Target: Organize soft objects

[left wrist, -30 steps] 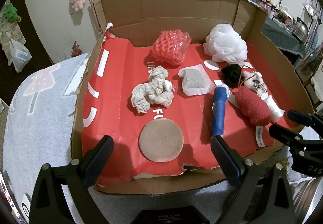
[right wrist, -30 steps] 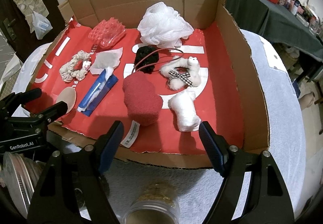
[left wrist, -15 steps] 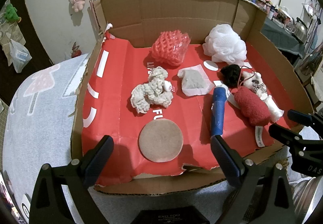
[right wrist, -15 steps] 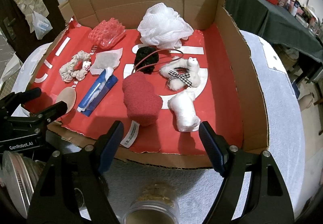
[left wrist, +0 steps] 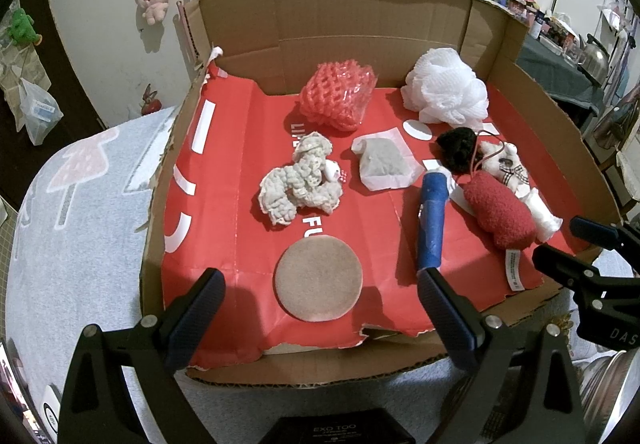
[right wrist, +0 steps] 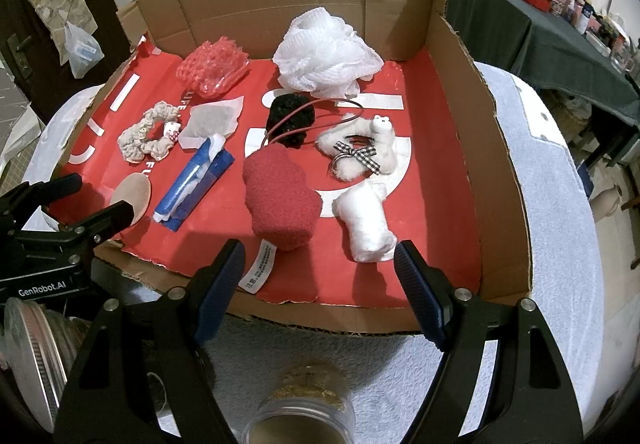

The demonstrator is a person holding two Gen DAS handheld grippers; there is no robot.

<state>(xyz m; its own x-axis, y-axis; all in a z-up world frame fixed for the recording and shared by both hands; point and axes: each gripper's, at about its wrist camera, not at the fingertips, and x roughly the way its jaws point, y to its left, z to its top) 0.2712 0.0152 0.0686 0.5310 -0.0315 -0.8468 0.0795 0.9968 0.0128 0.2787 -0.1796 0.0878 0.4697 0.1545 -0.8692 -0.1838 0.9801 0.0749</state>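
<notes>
At the near edge of the cardboard box [left wrist: 360, 23], the left gripper [left wrist: 320, 308] and right gripper [right wrist: 320, 284] hung with fingers spread wide, holding nothing. Just beyond the left one lay a round tan pad [left wrist: 319, 278] on the red liner [left wrist: 224, 211], with a blue tissue pack [left wrist: 432, 224] to its right. Ahead of the right gripper sat a red fuzzy pouch [right wrist: 280, 199] and, beside it, a white cotton roll [right wrist: 366, 222]. Farther in lay a cream scrunchie [left wrist: 300, 183], a grey sachet [left wrist: 382, 163], a black pom-pom [right wrist: 290, 119] and a fluffy white hair tie [right wrist: 360, 151] with a checked bow. Against the back wall stood a red foam net [left wrist: 340, 95] and a white mesh bath puff [left wrist: 446, 87].
</notes>
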